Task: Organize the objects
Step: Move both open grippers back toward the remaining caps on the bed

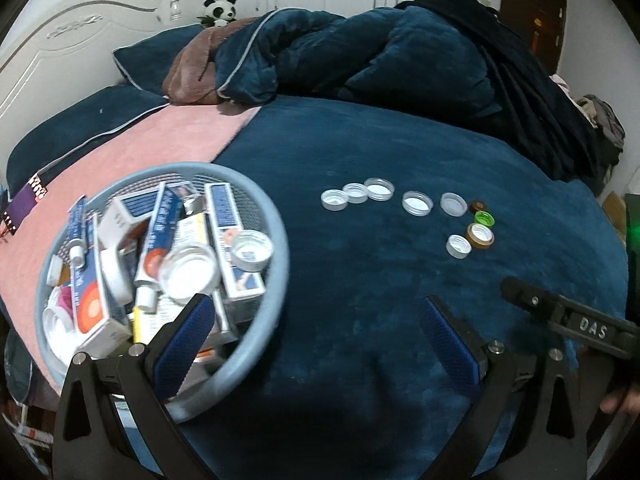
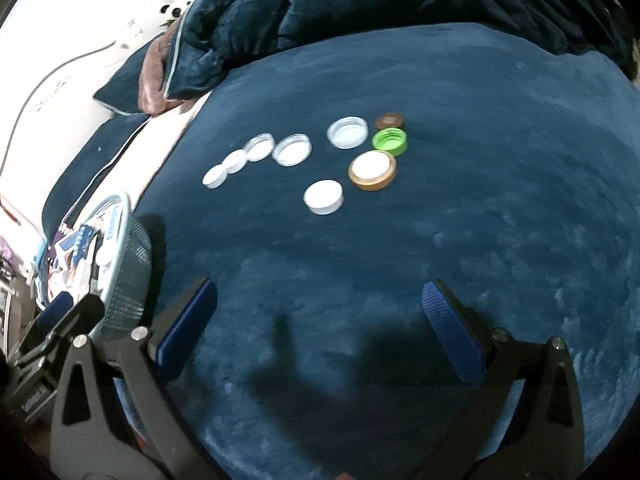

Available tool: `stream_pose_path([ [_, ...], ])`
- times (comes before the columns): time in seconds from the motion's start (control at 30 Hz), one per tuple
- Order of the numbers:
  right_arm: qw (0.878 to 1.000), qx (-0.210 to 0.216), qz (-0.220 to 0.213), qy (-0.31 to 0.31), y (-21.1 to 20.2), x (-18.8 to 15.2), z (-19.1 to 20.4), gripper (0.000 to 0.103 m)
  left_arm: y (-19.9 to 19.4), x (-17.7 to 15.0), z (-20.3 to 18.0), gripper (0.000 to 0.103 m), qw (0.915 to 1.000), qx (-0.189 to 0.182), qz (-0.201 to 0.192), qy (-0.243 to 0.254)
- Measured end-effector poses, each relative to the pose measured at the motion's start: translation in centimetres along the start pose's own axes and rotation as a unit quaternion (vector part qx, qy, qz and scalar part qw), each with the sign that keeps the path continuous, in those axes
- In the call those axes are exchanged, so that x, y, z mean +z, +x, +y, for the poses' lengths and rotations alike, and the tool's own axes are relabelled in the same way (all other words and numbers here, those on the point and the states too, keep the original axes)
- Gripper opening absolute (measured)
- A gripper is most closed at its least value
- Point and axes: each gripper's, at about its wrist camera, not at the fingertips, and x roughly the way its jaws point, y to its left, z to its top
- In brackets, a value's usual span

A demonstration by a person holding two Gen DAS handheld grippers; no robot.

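Observation:
A round blue basket [image 1: 256, 200] sits on the bed at the left, filled with medicine boxes [image 1: 230, 216], ointment tubes and several loose white caps [image 1: 252, 250]. Several bottle caps lie in a loose row on the dark blue blanket: white ones [image 1: 335, 200], a green one [image 1: 485, 218], a gold-rimmed one [image 1: 479, 235] and a small brown one [image 1: 478, 205]. My left gripper [image 1: 316, 320] is open, its left finger over the basket's near rim. My right gripper [image 2: 320, 312] is open above bare blanket, well short of the caps [image 2: 323, 197].
A rumpled blue duvet [image 1: 360, 56] and pillows [image 1: 160, 60] are heaped at the far side of the bed. A pink sheet [image 1: 132, 160] shows at the left. A toy panda [image 1: 219, 10] sits by the white headboard. Bare blanket [image 2: 480, 220] lies right of the caps.

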Motion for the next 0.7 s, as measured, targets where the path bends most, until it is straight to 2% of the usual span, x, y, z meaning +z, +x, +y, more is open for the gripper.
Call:
stream_pose_path([
  [0.2,0.999,-0.013,0.001,0.030,0.5,0.3,-1.9,0.103,0.8,0.0,-1.7,0.102,0.9996,-0.025,0.001,0.016],
  [0.4,0.999,-0.023,-0.001,0.035,1.1,1.0,-2.6,0.103,2.1,-0.1,-3.1,0.102,0.9985,-0.049,0.012,0.020],
  [0.6,0.999,0.002,-0.024,0.023,2.2,3.0,-2.4,0.102,3.7,0.3,-4.7,0.102,0.9975,-0.064,0.015,0.026],
  [0.67,1.000,0.014,-0.014,0.017,3.1,3.6,-2.0,0.095,4.2,0.4,-5.0,0.102,0.9971,-0.069,0.017,0.028],
  [0.7,1.000,0.024,-0.003,0.009,3.8,4.0,-1.6,0.089,4.6,0.3,-5.2,0.102,0.9968,-0.073,0.021,0.027],
])
